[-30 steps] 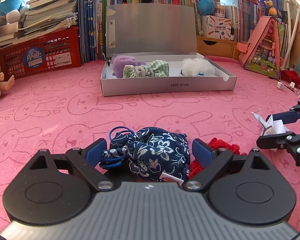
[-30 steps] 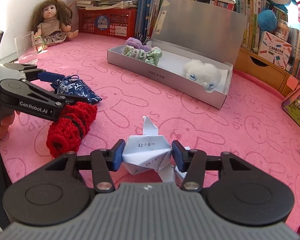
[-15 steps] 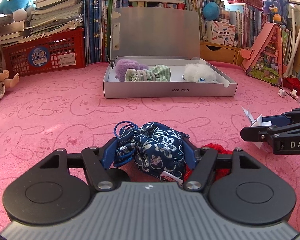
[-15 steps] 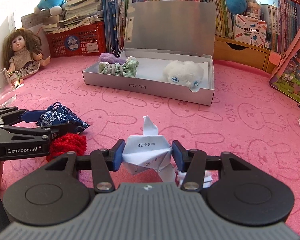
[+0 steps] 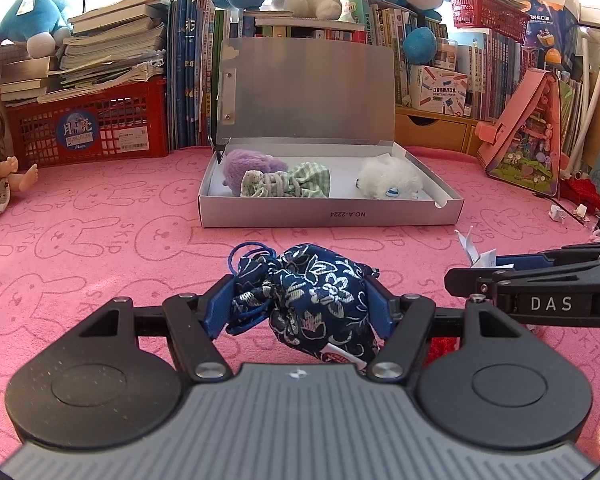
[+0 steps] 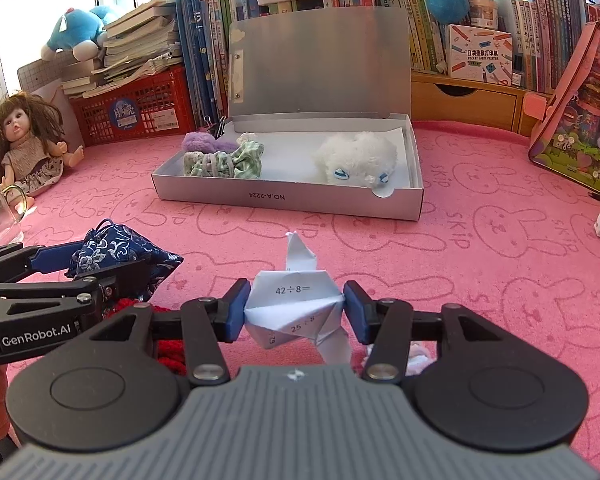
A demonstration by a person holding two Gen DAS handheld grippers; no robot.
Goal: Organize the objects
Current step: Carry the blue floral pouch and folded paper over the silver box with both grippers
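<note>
— Left gripper [image 5: 300, 304] clamped on the navy floral drawstring pouch [image 5: 312, 300], lifted just off the pink rabbit-print mat [image 5: 100, 240]. Right gripper [image 6: 294, 312] pinching the folded paper crane [image 6: 296, 304].

— Risks?

— Soft pouch sagging out; thin paper crumpling. Could also clip the silver box [image 5: 328, 212] front wall, or crowd the white plush [image 5: 388, 178] inside.

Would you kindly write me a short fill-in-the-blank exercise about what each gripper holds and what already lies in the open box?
1. The left gripper is shut on a dark ____ floral pouch.
2. The right gripper is shut on a folded ____ figure printed with sums.
3. In the silver box, the white plush toy lies to the ____ of the green checked cloth.
4. The box lid stands ____.

Missing words: blue; paper; right; open
</note>
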